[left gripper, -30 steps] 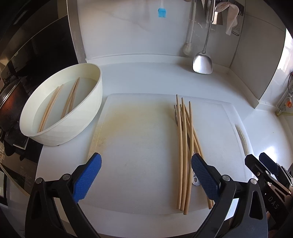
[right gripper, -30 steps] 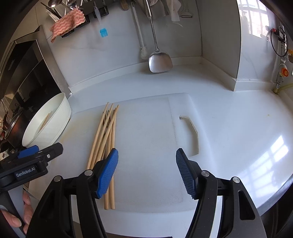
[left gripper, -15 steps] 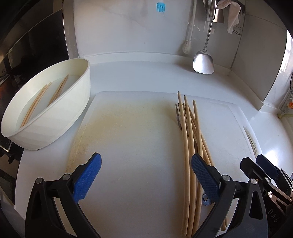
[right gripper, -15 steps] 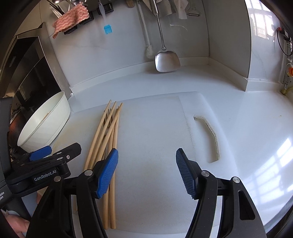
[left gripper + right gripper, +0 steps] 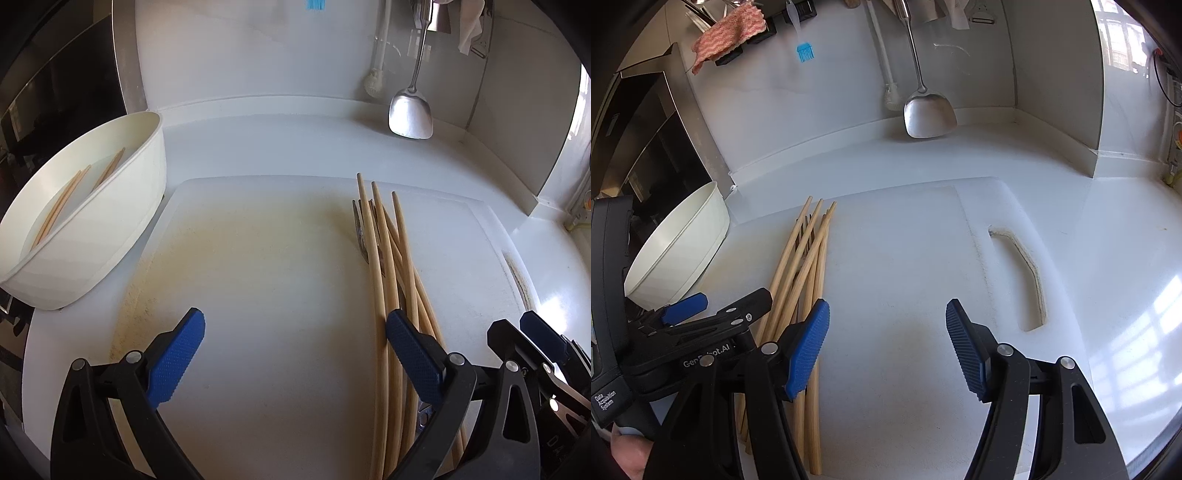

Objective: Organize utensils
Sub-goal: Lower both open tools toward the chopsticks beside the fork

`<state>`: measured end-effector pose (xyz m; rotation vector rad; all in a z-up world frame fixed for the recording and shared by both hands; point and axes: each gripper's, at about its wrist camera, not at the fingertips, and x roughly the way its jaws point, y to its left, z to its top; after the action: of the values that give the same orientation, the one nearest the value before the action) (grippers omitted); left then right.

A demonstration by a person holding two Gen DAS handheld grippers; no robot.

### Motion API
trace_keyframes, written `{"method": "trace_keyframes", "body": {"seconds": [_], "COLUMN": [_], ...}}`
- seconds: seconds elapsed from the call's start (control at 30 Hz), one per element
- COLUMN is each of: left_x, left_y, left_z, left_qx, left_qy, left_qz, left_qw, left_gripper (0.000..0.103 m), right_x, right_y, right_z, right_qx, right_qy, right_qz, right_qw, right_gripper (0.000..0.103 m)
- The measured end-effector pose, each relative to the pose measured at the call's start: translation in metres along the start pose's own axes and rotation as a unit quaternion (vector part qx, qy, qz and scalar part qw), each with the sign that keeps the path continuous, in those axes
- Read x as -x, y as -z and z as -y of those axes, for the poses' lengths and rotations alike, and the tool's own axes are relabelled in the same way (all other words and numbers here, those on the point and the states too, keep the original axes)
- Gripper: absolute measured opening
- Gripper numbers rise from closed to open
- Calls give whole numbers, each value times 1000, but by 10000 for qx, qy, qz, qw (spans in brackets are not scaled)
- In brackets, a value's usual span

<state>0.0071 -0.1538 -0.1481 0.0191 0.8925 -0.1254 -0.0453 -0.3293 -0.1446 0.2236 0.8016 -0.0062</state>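
Several wooden chopsticks lie in a bundle on the white cutting board, with a metal fork under them. The bundle also shows in the right wrist view. My left gripper is open and empty, low over the board, its right finger beside the bundle. My right gripper is open and empty over the board just right of the chopsticks. A white oval bowl at the left holds a few chopsticks.
A metal spatula and a white brush hang at the back wall. A blue silicone brush and a pink cloth hang higher. A dark appliance stands left. The board's handle slot is at right.
Both grippers have moved forward and lower over the board, closer to the chopstick bundle. The left gripper has shifted right, away from the bowl. Both stay open.
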Motion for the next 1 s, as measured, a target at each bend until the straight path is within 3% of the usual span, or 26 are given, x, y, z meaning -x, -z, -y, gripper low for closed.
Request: {"method": "trace_keyframes", "body": {"seconds": [1.0], "left_x": [-10], "left_y": [3], "left_z": [-10], "left_qx": [213], "left_qy": [-322], "left_qz": [-109], "left_qw": [9992], "left_gripper": [97], "right_x": [-28], "right_y": [-4], "right_z": [-30], "right_qx": [736], "right_qy": [254], "right_qz": [-195], "right_qw": [9968], "right_gripper": [63]}}
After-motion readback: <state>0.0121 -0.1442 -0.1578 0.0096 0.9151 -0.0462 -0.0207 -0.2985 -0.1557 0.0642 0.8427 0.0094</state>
